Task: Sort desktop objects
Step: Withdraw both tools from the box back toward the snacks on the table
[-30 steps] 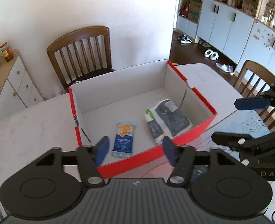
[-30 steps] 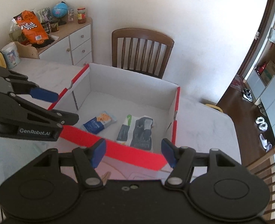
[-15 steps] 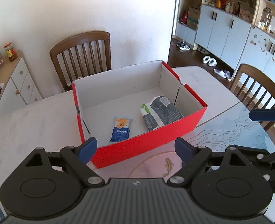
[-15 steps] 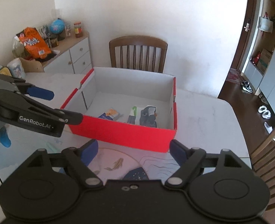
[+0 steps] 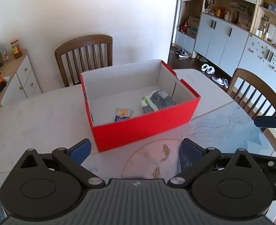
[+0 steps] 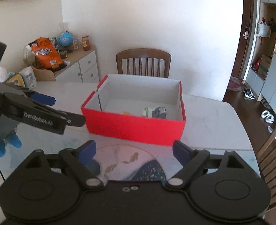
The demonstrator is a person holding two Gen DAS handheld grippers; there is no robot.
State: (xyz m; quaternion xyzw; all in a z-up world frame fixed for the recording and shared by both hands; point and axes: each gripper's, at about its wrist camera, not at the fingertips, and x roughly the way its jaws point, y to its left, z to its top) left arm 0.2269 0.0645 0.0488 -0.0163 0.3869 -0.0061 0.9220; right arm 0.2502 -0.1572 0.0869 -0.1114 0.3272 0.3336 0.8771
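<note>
A red box (image 5: 145,129) (image 6: 136,126) with white inside walls stands open on the white table (image 5: 34,120). Inside lie a small blue and orange snack packet (image 5: 123,114) and a grey and white pouch (image 5: 157,101) (image 6: 156,112). My left gripper (image 5: 135,149) hangs short of the box's near wall, its jaws still opening, with nothing between them. My right gripper (image 6: 134,149) is also back from the box, jaws opening and empty. The left gripper (image 6: 68,110) shows at the left of the right wrist view, held by a hand in a blue glove (image 6: 5,146).
A placemat with a fish pattern (image 5: 164,155) (image 6: 130,159) lies under both grippers. Wooden chairs stand behind the box (image 5: 85,56) and at the right (image 5: 254,93). A white sideboard (image 6: 81,65) with a globe, jars and an orange bag stands at the left.
Both grippers have drawn back from the box's near wall, so the box looks smaller and farther. Both pairs of jaws have spread wider. The box and its contents have stayed put.
</note>
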